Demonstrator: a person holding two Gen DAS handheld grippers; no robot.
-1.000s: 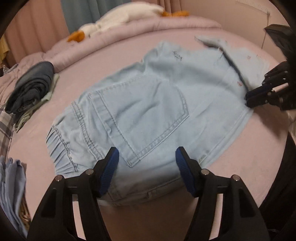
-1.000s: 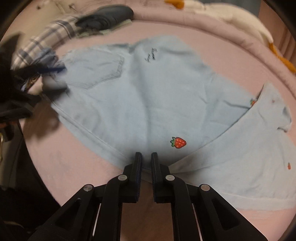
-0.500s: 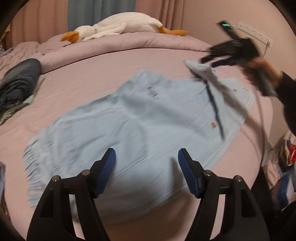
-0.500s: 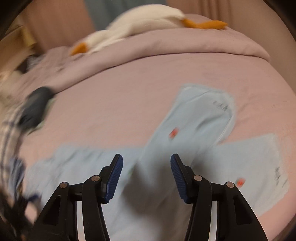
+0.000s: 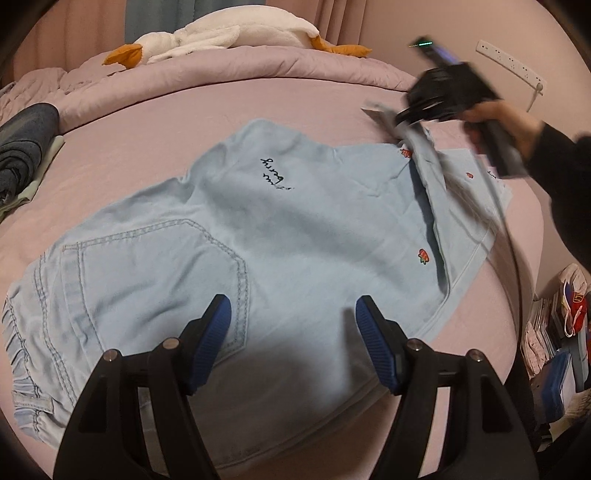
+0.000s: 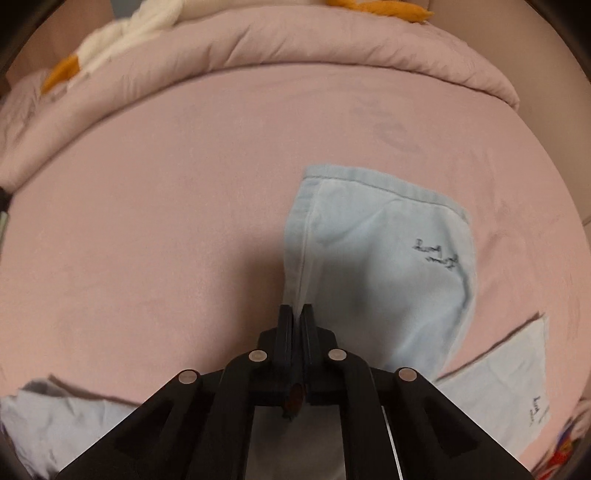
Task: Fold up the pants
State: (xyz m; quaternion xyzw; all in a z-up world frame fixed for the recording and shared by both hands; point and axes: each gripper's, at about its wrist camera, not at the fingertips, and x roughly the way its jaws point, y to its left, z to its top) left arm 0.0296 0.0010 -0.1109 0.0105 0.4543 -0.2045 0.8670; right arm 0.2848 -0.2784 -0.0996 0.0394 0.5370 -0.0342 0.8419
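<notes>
Two grippers work over light-blue pants point(image 5: 295, 236) spread flat across a pink bed point(image 5: 155, 147). The waistband end lies at the near left of the left wrist view, and the legs run away toward the far right, where one leg cuff is lifted off the sheet. Bare pink sheet stretches wide on the far side of the pants, up to a rolled pink duvet point(image 5: 221, 77) with a white plush goose point(image 5: 229, 33) lying on it. A stack of dark folded clothes point(image 5: 26, 147) sits at the bed's left edge, well apart from the pants. At the right, the mattress edge drops off to clutter on the floor point(image 5: 557, 332).

The left gripper point(image 5: 293, 325) hovers above the seat area near the back pocket point(image 5: 155, 280), its blue-padded fingers point(image 5: 212, 332) spread wide and holding nothing.

The right gripper point(image 6: 296, 317) has its fingers pressed together on the side edge of a pant leg, which hangs from them with its cuff point(image 6: 369, 181) pointing toward the duvet. The second leg lies flat on the sheet just beside it.
</notes>
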